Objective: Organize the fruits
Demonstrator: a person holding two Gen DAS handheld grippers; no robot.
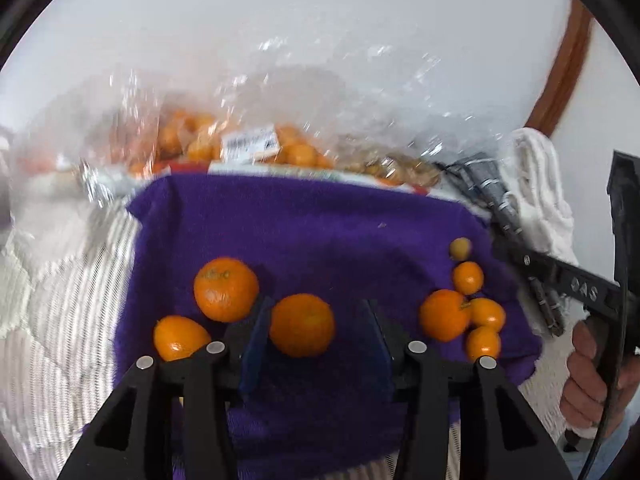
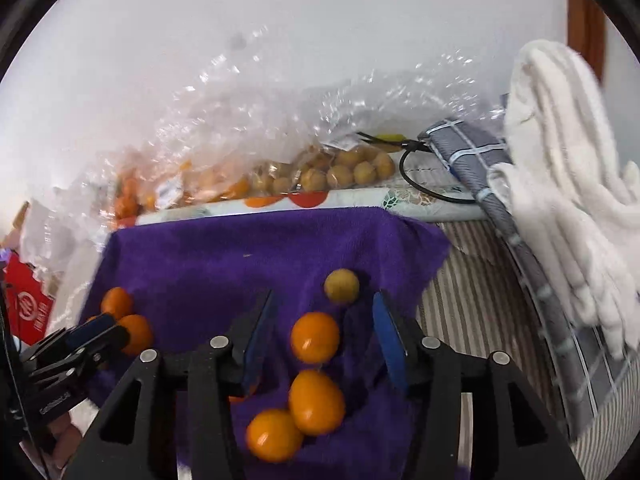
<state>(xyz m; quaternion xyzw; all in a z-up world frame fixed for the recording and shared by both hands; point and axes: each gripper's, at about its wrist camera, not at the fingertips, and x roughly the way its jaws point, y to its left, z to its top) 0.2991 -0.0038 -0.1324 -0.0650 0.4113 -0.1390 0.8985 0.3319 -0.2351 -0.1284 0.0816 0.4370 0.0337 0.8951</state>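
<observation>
Covering a striped bed (image 2: 472, 272), purple towel (image 1: 320, 232), white wall (image 1: 280, 20) behind.

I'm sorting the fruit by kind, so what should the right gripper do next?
Probably lower the open right gripper toward the small yellowish fruit and move it off the purple towel. It is the one odd piece among the oranges, lying free ahead of the jaws.

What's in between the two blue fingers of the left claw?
In the left wrist view, one orange sits on the purple towel between the left claw's fingers, apparently untouched.
</observation>
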